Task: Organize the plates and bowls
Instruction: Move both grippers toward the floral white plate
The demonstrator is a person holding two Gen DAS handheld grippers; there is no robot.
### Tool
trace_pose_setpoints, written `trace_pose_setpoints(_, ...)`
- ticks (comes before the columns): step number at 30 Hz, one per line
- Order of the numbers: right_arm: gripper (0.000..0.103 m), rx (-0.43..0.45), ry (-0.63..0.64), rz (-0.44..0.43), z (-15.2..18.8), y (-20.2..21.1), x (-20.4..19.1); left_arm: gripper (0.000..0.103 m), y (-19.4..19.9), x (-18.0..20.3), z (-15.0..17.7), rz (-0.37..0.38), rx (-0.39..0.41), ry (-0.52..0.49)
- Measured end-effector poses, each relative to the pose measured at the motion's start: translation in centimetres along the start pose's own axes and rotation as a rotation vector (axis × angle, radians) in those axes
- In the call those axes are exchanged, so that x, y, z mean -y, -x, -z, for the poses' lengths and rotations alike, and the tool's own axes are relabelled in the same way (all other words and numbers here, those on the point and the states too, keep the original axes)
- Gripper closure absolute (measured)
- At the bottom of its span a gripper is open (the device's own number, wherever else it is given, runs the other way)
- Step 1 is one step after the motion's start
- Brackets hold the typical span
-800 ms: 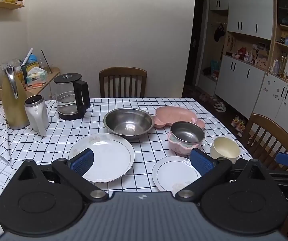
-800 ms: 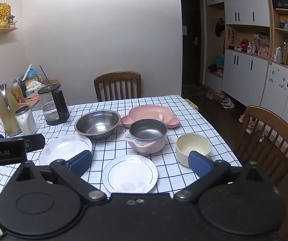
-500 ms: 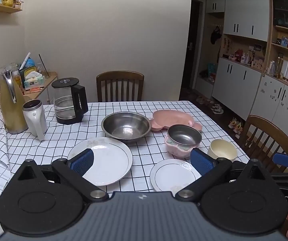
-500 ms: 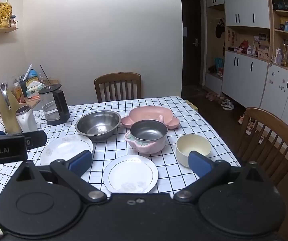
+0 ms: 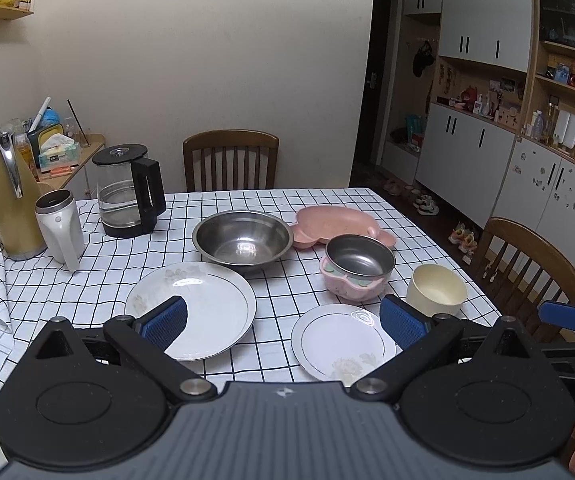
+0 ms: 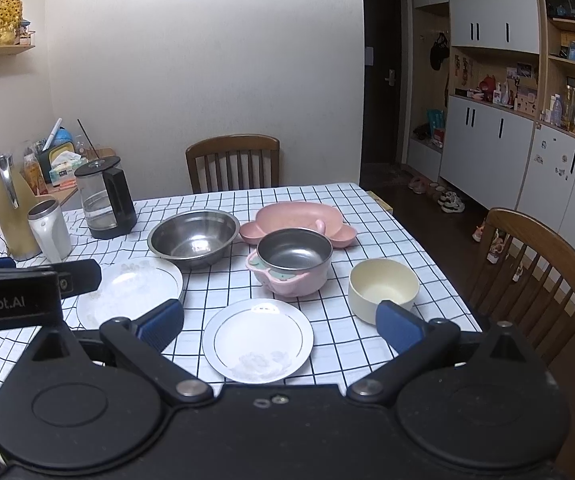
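Checked black-and-white cloth covers the dining table (image 5: pixel 279 200), with wooden chairs at its far end and right side. Both grippers hover above the near edge, apart from every dish. The left gripper (image 5: pixel 283 318) has its blue pads spread wide with nothing between them; seen through the gap are the large white plate (image 5: pixel 207 304) on the left and the small white plate (image 5: pixel 339 340) on the right. The right gripper (image 6: pixel 279 320) is likewise spread wide and holds nothing, the small white plate (image 6: pixel 257 338) lying between its pads in view. Behind the plates stand the steel bowl (image 6: pixel 193 236), the pink-handled steel pot (image 6: pixel 291 264), the pink tray (image 6: pixel 295 218) and the cream bowl (image 6: pixel 383 288). A glass kettle (image 5: pixel 127 190) stands at the far left.
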State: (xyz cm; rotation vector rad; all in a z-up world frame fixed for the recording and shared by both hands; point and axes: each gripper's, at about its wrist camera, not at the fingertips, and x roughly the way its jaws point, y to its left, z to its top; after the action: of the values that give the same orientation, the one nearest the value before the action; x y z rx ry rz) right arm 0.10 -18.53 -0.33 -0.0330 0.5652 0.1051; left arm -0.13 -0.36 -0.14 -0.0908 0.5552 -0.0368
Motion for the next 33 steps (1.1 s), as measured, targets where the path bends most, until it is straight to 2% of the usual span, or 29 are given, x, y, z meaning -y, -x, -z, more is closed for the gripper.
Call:
trace_pose_setpoints(8,0.002,-0.024,-0.023,0.026,0.4,-0.2,0.5,0.000,0.0,0.3,0.3,0.037,0.008,0.004)
trace_pose_setpoints(11,0.002,-0.022,-0.024,0.036,0.5,0.0,0.6,0.000,-0.2,0.3,0.5,0.026,0.001,-0.018)
trace_pose_setpoints(15,0.002,-0.027,-0.022,0.047,0.6,0.0,0.7,0.000,-0.3,0.3,0.6,0.040,0.004,0.003)
trace_pose_setpoints(22,0.005,-0.027,-0.036,0.048,0.3,-0.3,1.2,0.000,-1.0,0.2,0.7,0.026,-0.041,-0.023)
trace_pose_setpoints(28,0.005,-0.032,-0.007,0.006,-0.4,-1.4,0.9,0.000,-2.3,-0.8,0.2,-0.013,-0.060,0.023)
trace_pose_setpoints(33,0.005,-0.064,0.023,-0.057,-1.6,-4.3,0.3,0.000,-4.4,-2.3,-0.3,-0.077,-0.072,0.055)
